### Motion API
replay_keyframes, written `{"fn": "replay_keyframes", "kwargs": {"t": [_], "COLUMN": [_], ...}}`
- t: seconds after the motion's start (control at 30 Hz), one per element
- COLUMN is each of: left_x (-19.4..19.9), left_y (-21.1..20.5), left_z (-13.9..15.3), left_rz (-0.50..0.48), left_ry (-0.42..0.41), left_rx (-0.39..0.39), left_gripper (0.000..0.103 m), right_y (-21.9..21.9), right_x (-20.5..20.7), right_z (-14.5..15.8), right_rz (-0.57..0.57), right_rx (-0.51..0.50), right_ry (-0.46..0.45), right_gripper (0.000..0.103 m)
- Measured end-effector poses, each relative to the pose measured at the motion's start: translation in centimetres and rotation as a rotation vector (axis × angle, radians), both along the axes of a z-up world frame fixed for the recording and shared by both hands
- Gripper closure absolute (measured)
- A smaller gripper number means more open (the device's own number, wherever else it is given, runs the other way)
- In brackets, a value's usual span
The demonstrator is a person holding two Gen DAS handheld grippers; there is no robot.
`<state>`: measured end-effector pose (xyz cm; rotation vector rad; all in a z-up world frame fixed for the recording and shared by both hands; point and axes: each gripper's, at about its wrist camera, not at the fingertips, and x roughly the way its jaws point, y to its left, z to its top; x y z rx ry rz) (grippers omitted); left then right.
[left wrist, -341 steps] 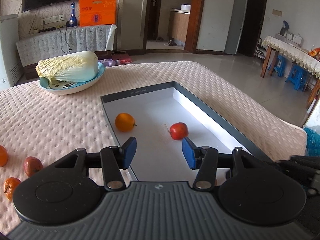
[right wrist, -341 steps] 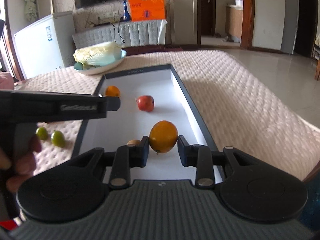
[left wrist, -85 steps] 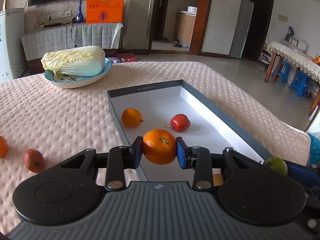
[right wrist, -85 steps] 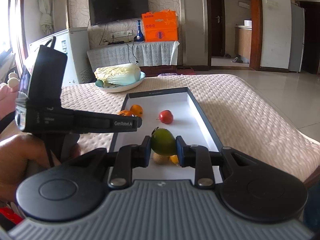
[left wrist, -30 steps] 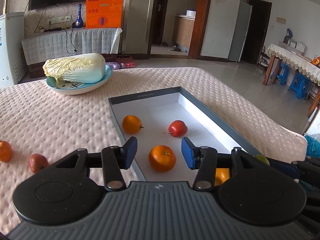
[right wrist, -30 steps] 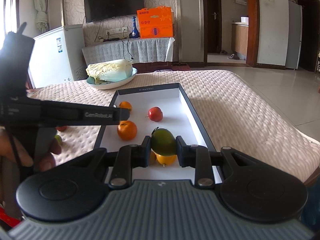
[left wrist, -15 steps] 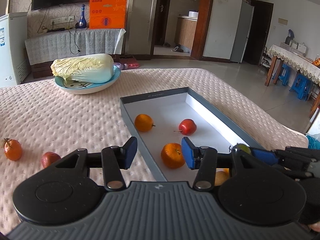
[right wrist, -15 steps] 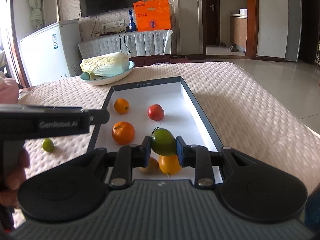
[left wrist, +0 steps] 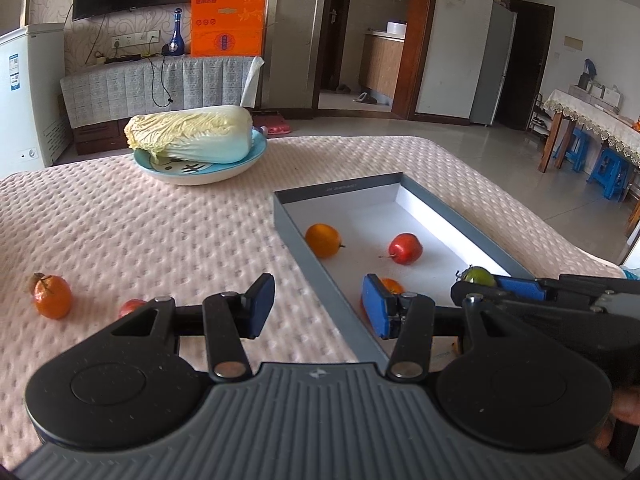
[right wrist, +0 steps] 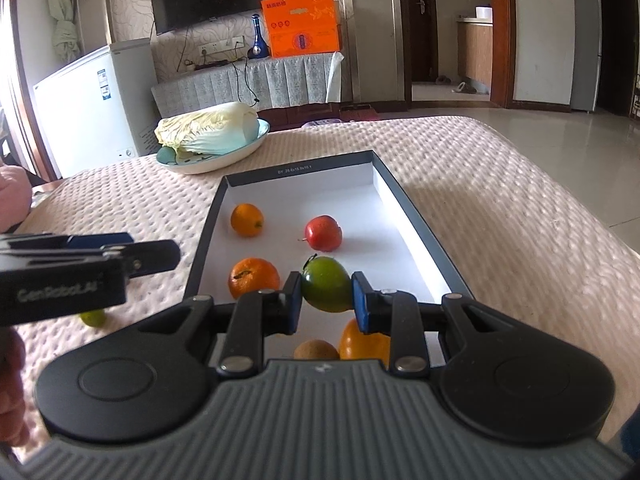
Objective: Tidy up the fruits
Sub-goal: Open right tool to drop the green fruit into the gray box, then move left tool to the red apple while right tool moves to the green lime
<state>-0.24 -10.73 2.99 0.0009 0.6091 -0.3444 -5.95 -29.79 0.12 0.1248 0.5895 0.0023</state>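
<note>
Fingers (right wrist: 362,306) on the right pinching green fruit (right wrist: 326,284) above box (right wrist: 416,216), left ones (left wrist: 262,306) spread, empty: released high, likely to bounce onto orange (right wrist: 254,278).

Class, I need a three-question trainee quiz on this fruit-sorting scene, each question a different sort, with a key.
1. True or false: the right gripper is empty.
2. Which lies in the blue bowl? A) Chinese cabbage B) bananas C) bread
3. Fill in: the red apple lies inside the grey ____.

Key: 1 false, it grips a green fruit; 2 A; 3 box.
</note>
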Motion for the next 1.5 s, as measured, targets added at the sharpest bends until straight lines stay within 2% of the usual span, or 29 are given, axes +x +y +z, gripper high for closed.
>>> {"fn": "replay_keyframes", "kwargs": {"t": [0.4, 0.47, 0.53, 0.87, 1.03, 1.5], "left_x": [0.0, 0.1, 0.0, 0.1, 0.2, -0.1], "left_y": [1.7, 2.0, 2.2, 3.0, 3.5, 6.3], "left_z": [-0.2, -0.2, -0.2, -0.1, -0.1, 0.1], "left_rz": [0.018, 0.021, 0.024, 0.039, 0.055, 0.105], "left_ry": [0.005, 0.005, 0.005, 0.003, 0.001, -0.006], "left_rx": [0.005, 0.005, 0.004, -0.001, 0.000, -0.013], "left_gripper": [0.048, 0.048, 0.048, 0.048, 0.048, 0.048], "right_y": [0.0, 0.0, 0.1, 0.3, 0.4, 4.4], "right_x": [1.8, 1.9, 1.8, 0.1, -0.5, -2.9], "right_z": [-0.2, -0.2, -0.1, 1.8, 2.5, 3.2], "right_rz": [-0.034, -0.038, -0.044, -0.055, -0.066, 0.037], "right_rx": [0.018, 0.027, 0.030, 0.048, 0.068, 0.054], "right_ry": [0.008, 0.004, -0.017, -0.176, -0.207, -0.212], "right_gripper": [0.072, 0.068, 0.064, 0.064, 0.064, 0.063]}}
